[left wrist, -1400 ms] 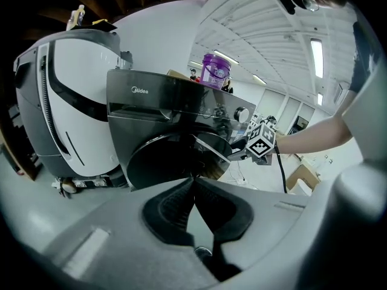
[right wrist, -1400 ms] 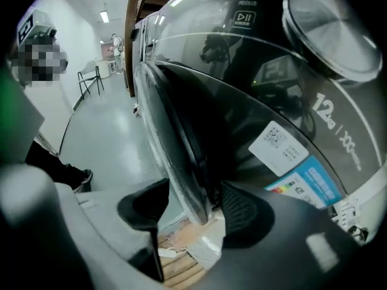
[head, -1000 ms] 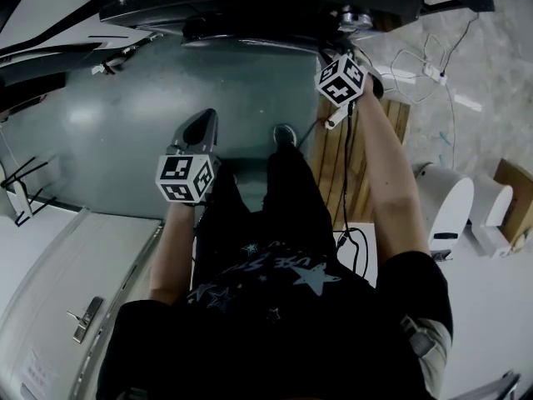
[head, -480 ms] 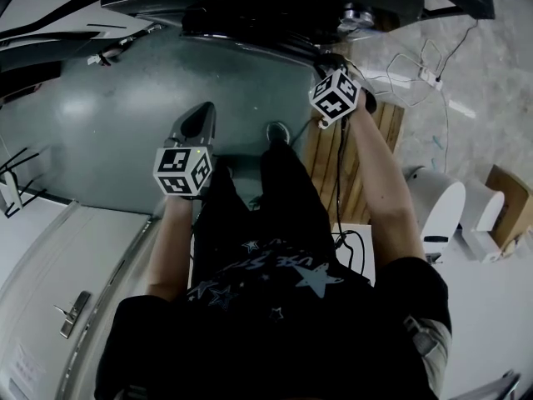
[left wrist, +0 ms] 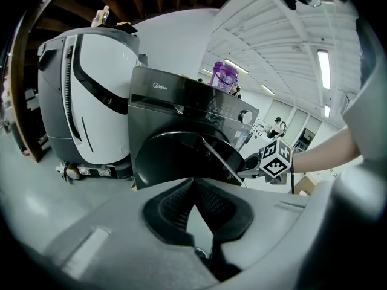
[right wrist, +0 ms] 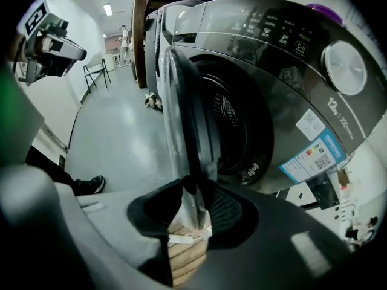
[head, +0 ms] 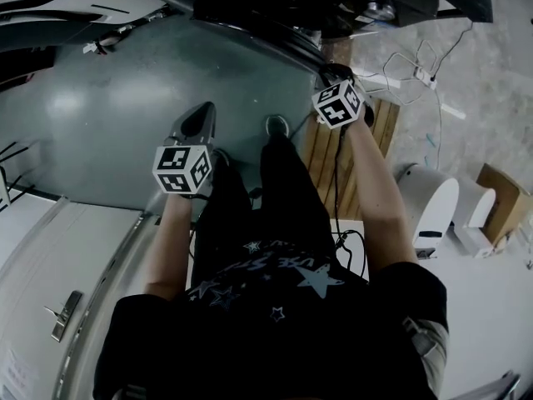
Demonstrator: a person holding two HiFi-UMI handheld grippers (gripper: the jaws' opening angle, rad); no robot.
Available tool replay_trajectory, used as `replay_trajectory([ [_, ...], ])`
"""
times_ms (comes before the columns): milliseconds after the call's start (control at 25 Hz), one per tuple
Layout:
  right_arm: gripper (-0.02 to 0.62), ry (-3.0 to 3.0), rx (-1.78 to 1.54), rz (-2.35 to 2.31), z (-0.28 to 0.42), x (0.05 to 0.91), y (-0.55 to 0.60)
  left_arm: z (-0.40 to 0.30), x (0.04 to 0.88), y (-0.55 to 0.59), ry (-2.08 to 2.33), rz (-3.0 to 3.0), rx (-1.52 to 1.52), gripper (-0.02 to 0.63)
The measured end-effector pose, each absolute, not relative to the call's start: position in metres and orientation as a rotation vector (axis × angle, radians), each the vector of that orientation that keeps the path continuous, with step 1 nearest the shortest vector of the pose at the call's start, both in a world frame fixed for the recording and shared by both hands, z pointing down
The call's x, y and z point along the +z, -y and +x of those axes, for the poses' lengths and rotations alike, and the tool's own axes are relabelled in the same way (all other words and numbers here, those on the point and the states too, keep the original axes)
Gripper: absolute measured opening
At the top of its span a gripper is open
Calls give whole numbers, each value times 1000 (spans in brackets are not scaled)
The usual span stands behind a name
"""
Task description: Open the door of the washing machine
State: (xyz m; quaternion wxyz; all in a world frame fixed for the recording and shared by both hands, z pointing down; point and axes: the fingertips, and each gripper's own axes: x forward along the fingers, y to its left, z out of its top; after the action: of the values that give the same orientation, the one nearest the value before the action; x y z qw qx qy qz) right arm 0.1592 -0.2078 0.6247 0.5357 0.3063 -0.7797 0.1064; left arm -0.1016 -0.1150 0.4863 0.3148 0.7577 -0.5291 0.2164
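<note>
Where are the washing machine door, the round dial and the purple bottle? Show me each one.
washing machine door (right wrist: pixel 181 113): right gripper view, on its open edge.
round dial (right wrist: pixel 344 60): right gripper view, on the middle of its face.
purple bottle (left wrist: pixel 225 76): left gripper view, on its body.

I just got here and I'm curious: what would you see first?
A big dark washing machine fills the right gripper view, its round door standing partly open. The right gripper pinches that door's edge, while the left gripper hangs shut and empty over the grey floor.
</note>
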Motion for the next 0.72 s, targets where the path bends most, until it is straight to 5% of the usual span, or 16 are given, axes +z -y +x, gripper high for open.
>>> replay_trajectory([
  [720,124,1756,438,965,108,622,106,-207,490,7,1417,1977,513,11],
])
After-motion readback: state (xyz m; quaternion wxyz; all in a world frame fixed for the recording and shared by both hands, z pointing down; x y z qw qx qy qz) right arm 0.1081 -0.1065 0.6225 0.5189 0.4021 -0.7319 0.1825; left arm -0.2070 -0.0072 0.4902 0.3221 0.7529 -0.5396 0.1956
